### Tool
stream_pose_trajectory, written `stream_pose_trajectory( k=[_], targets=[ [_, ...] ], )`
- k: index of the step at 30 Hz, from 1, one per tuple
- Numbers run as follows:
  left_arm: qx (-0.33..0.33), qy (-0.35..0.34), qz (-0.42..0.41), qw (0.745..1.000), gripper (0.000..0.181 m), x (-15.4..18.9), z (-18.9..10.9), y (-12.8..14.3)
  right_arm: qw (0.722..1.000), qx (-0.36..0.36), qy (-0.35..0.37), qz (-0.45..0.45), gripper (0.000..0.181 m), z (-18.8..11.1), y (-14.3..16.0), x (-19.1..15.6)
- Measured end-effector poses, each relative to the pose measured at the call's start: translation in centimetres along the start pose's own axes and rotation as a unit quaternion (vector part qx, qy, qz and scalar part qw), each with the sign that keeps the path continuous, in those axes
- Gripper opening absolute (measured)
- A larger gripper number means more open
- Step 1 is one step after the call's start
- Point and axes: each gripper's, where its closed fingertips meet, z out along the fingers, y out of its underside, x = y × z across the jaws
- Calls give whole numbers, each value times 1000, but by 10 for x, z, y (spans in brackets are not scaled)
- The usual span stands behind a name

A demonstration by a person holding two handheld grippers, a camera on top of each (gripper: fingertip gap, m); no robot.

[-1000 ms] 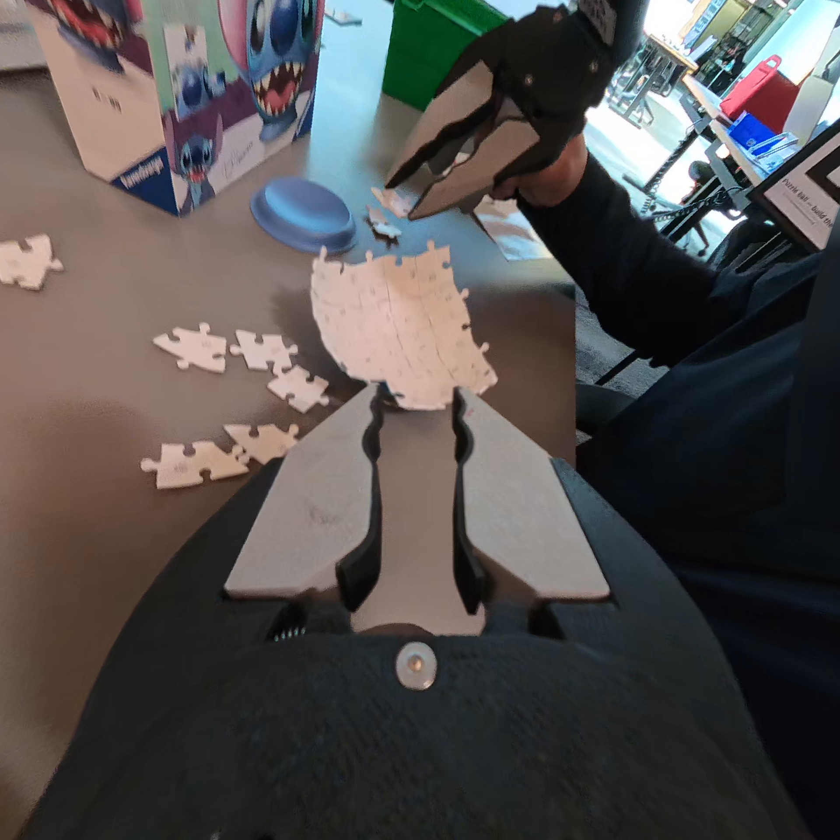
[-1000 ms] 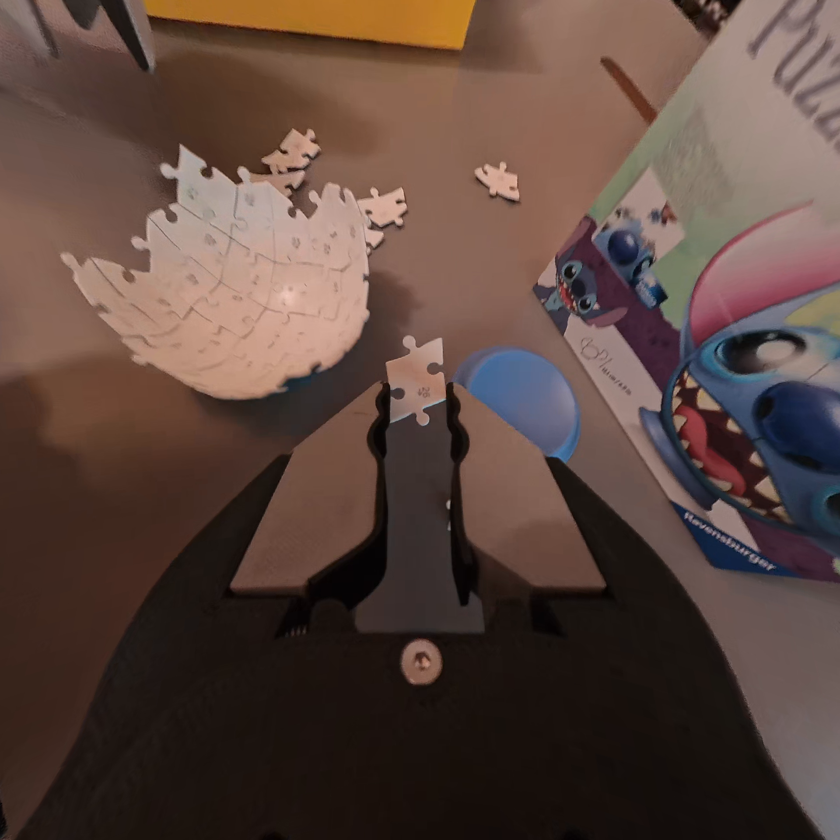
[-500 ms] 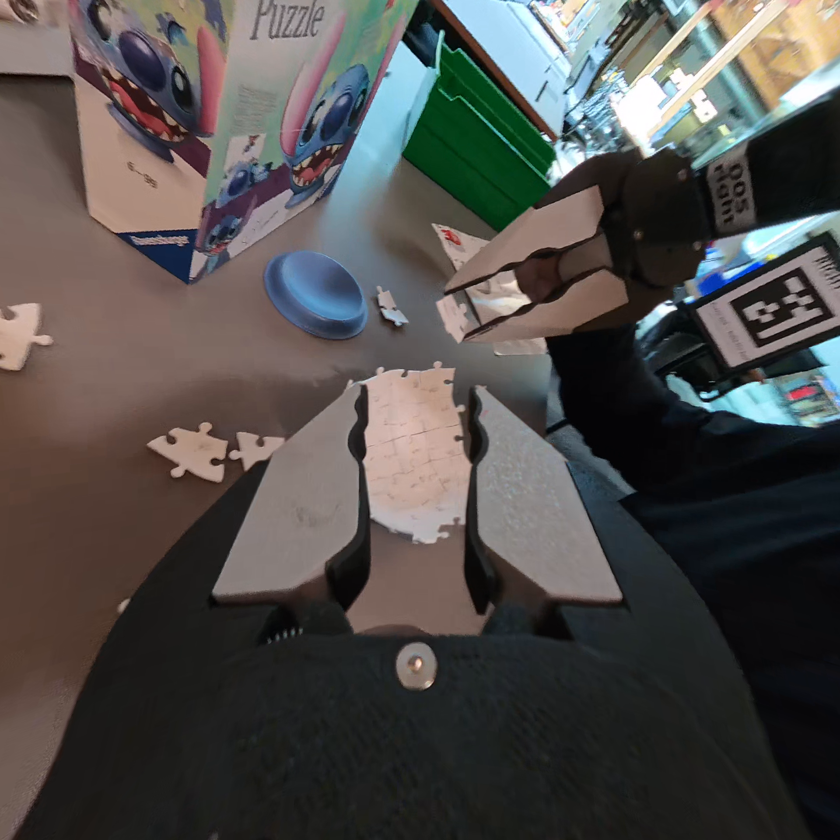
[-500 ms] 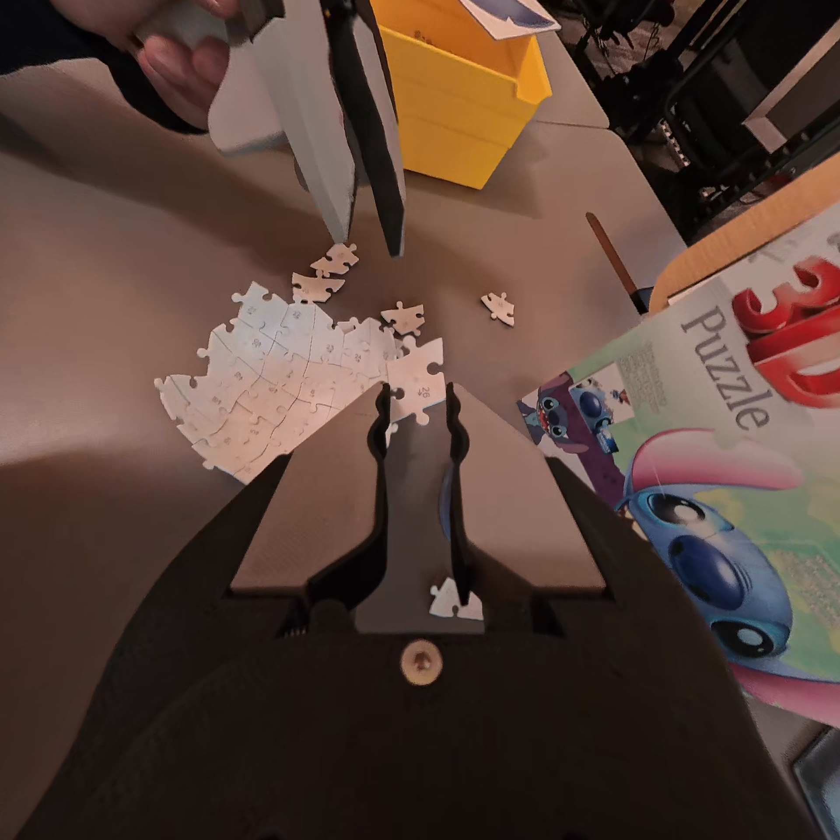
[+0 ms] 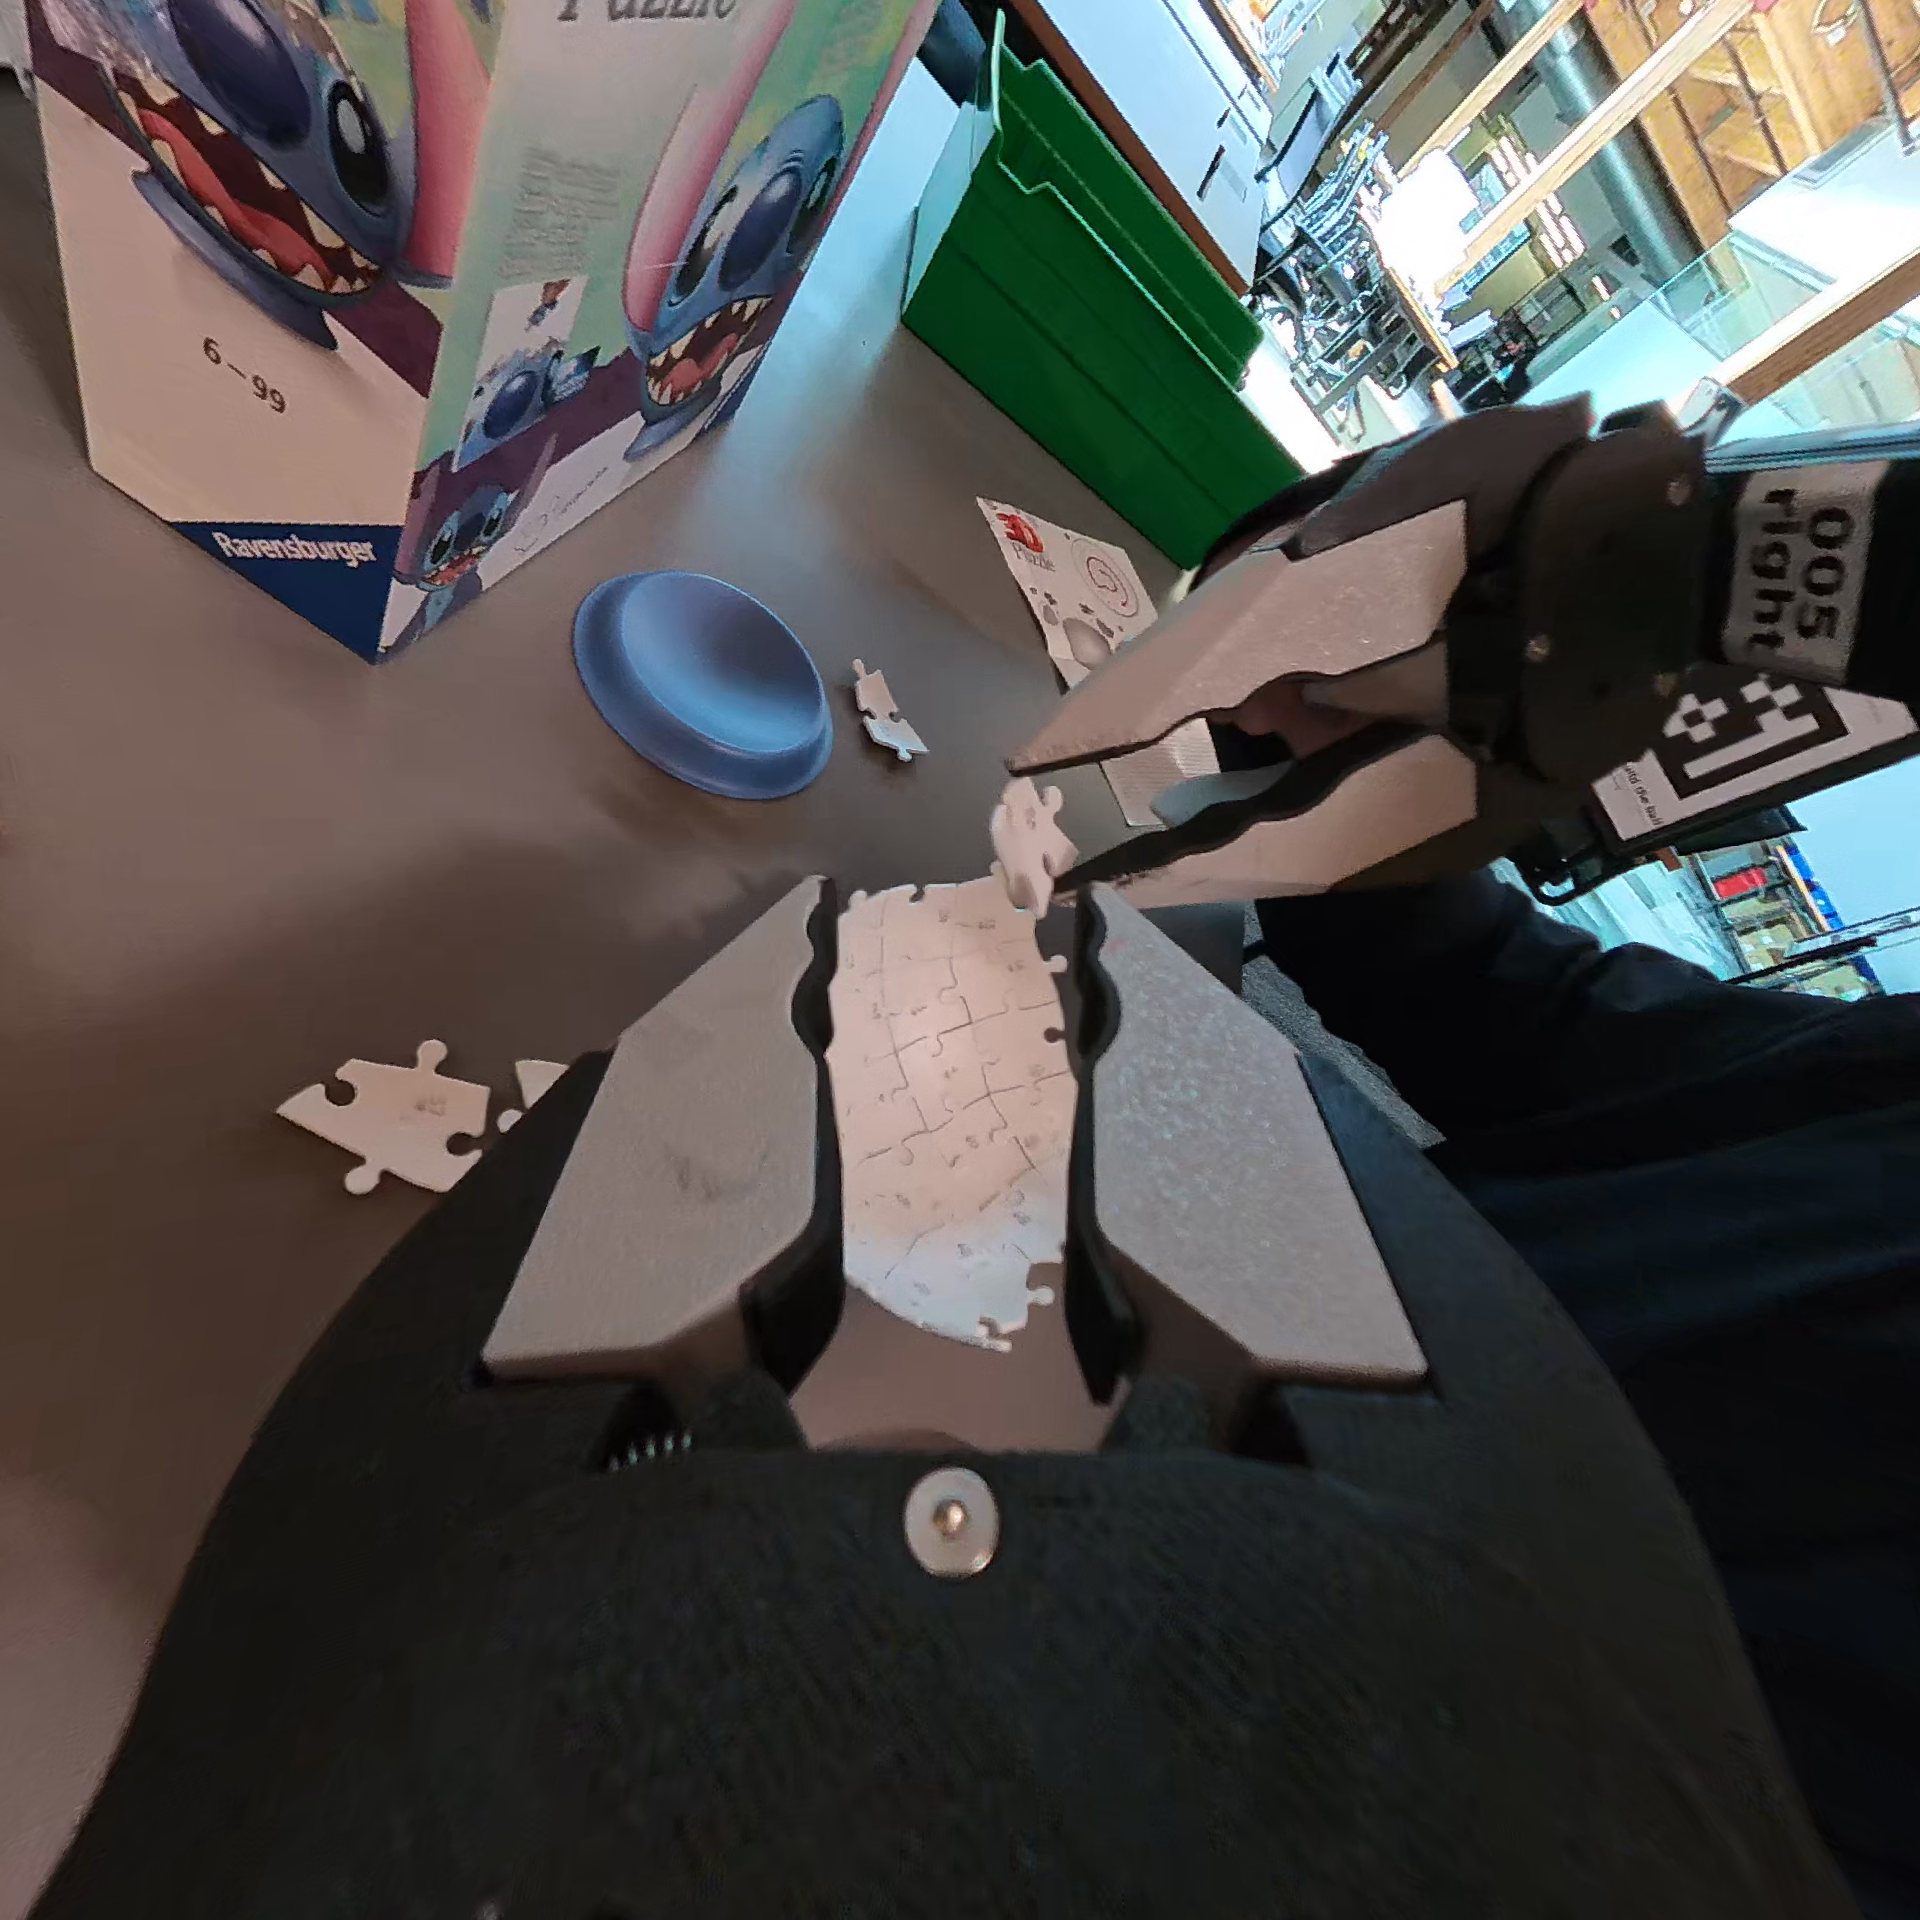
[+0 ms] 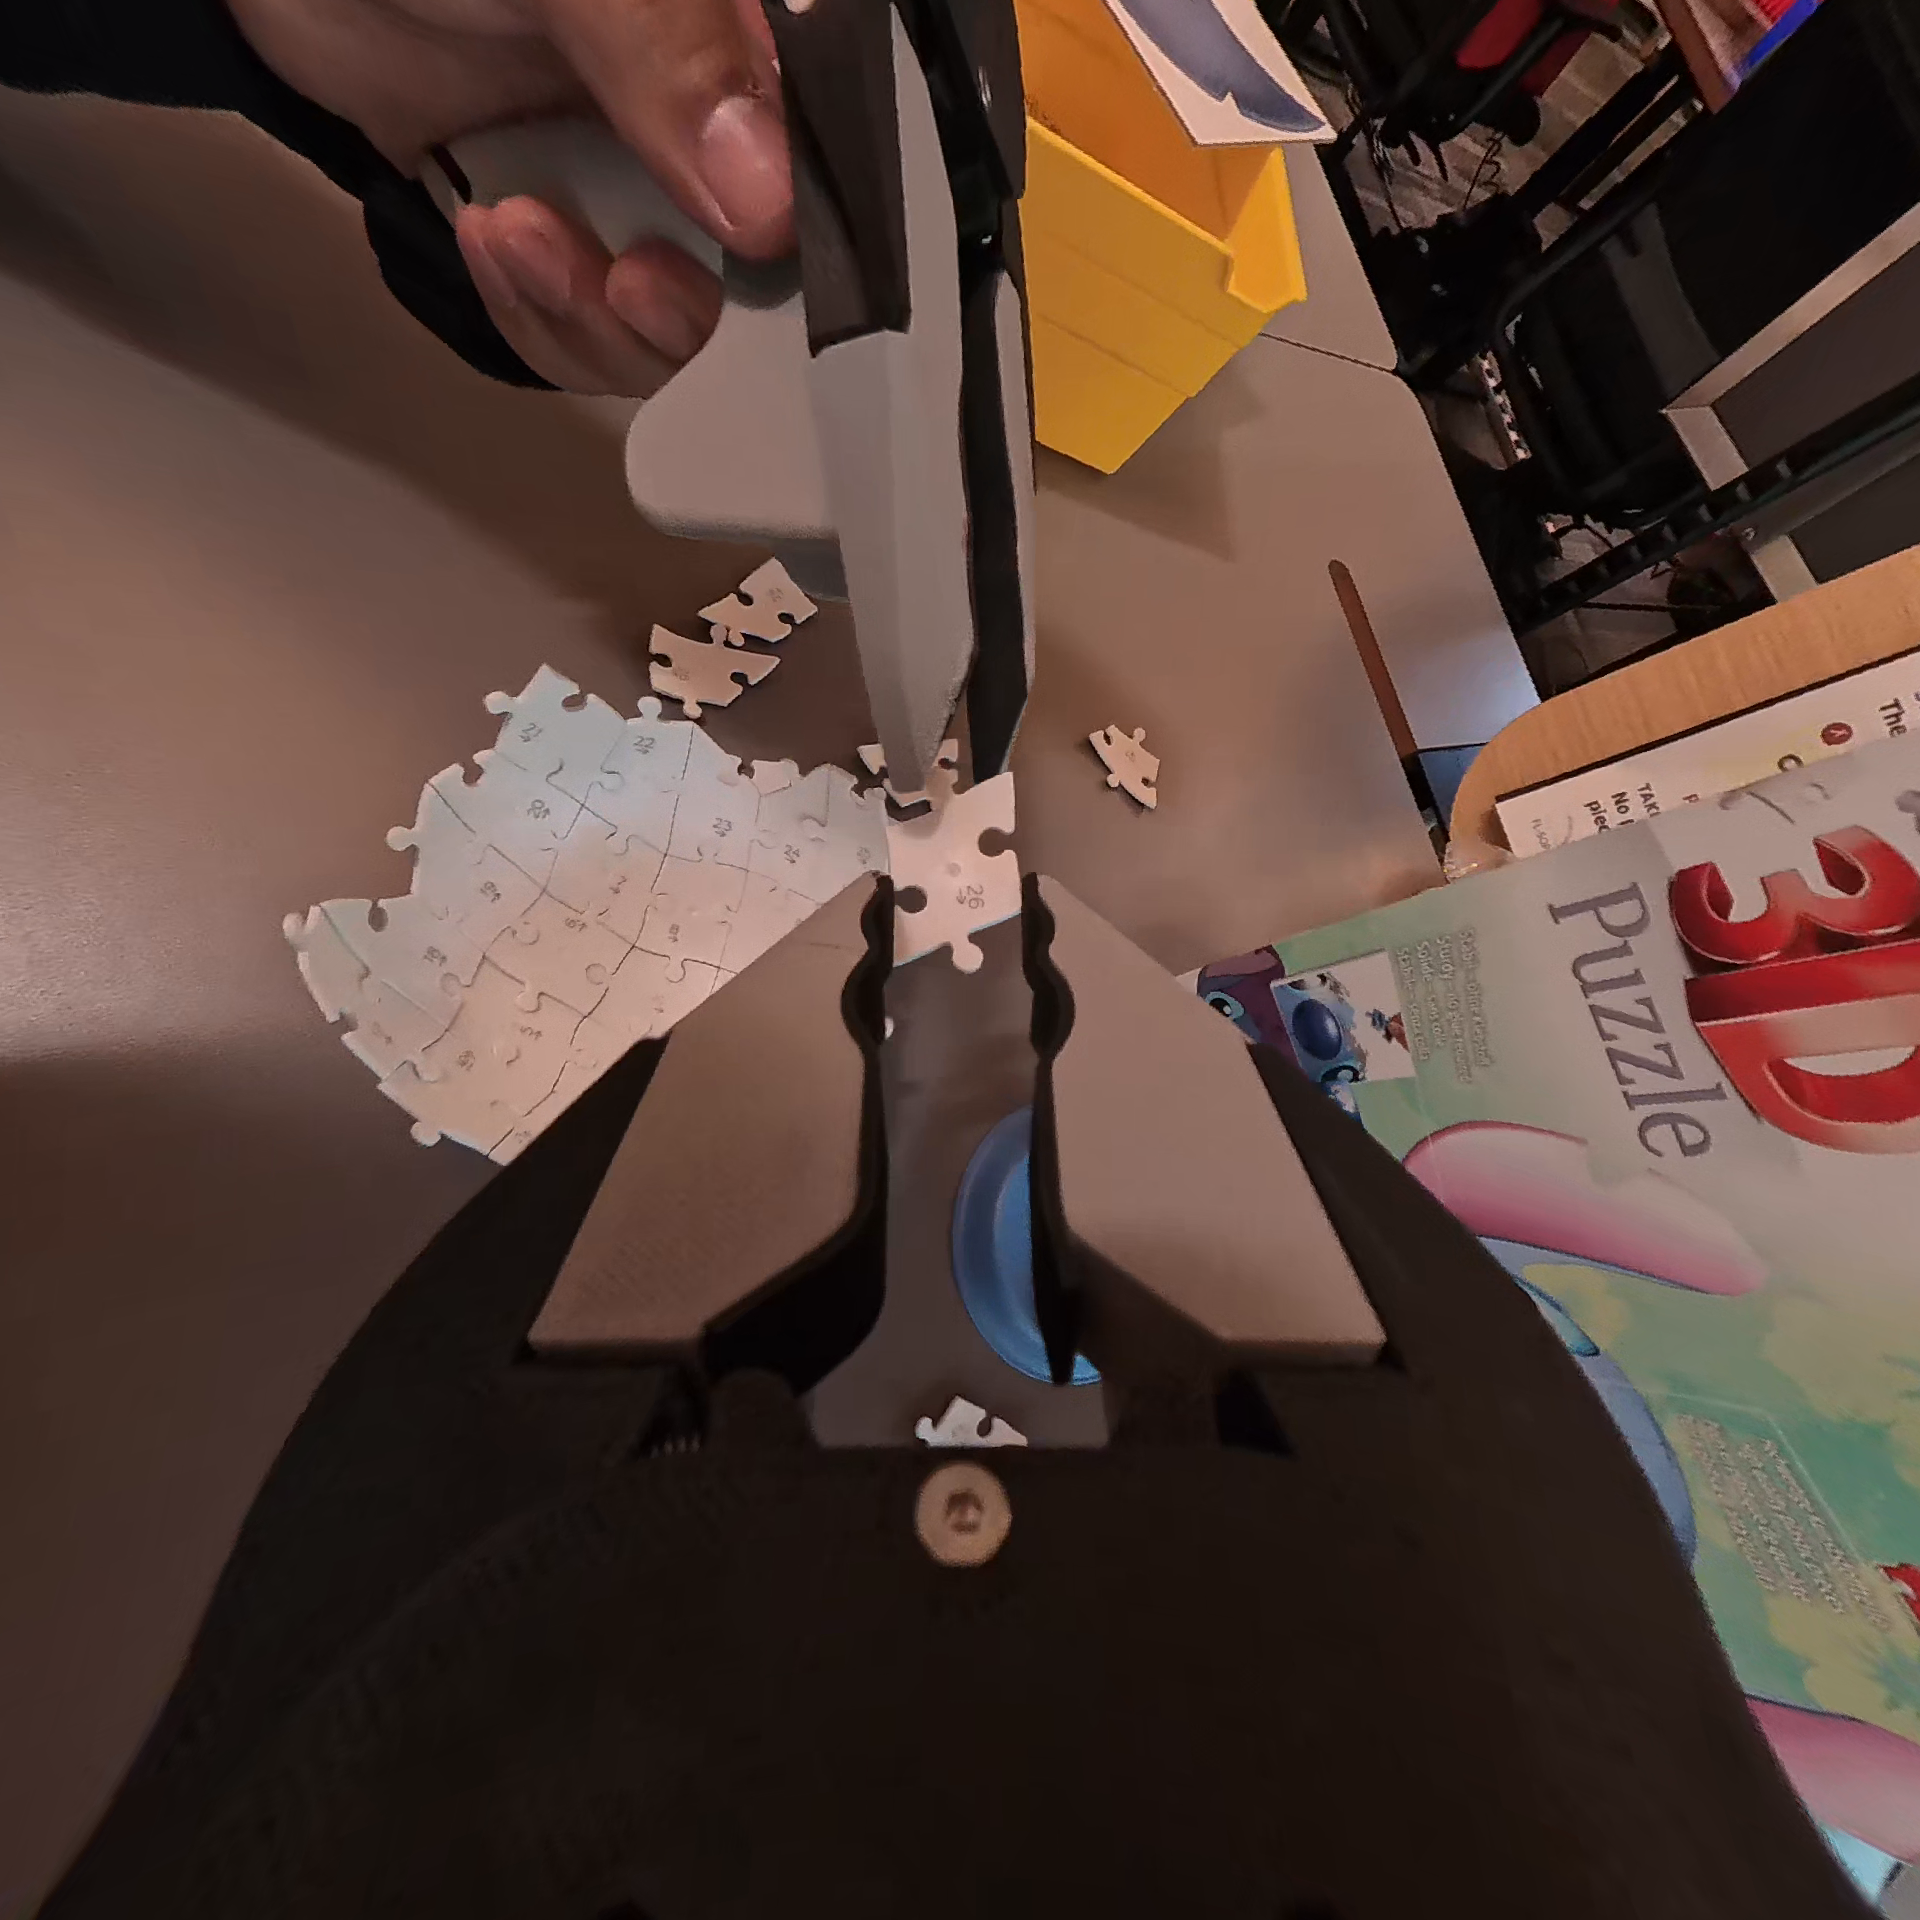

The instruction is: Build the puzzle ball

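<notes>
The partly built puzzle shell [image 5: 951,1101], white side up, lies on the grey table [image 5: 260,831]. It also shows in the right wrist view [image 6: 582,894]. My left gripper [image 5: 951,899] is open and points down over the shell, so the shell shows in the gap between its fingers. In the right wrist view the left gripper [image 6: 951,769] has its tips at the shell's right edge. My right gripper [image 6: 956,888] is shut on a loose white puzzle piece [image 6: 951,868] and holds it against that edge. From the left wrist view the right gripper [image 5: 1039,826] holds the piece [image 5: 1029,842] just beyond my left fingertips.
A blue round stand [image 5: 707,686] and the puzzle box [image 5: 416,260] sit behind the shell. Loose pieces [image 5: 395,1122] lie at the left, more [image 6: 727,644] lie past the shell. Green bins [image 5: 1081,332], a leaflet [image 5: 1081,582], a yellow bin [image 6: 1143,291]. Both grippers' tips are close together, under 4 cm apart.
My left gripper has moved forward over the shell and opened wider. My right gripper has carried the loose piece up to the shell's edge beside the left fingertips.
</notes>
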Motion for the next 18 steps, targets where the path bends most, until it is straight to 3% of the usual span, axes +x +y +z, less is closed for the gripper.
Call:
stream_pose_trajectory(
  k=[7, 10, 11, 18],
  targets=[
    [-8, 29, -9, 1000, 39, 4, 6, 1, 1000, 1, 0, -19, 21, 2, -3, -2],
    [-14, 56, -9, 998, 6, 11, 8, 5, 1000, 4, 1, -23, 20, 3, -5, -2],
    [-15, 59, -7, 998, 0, 12, 9, 6, 1000, 4, 0, -27, 0, 3, -4, -2],
    [-30, 41, 9, 999, 0, 6, 13, 12, 1000, 19, -1, -11, 0, 9, 1, -5]
  ],
)
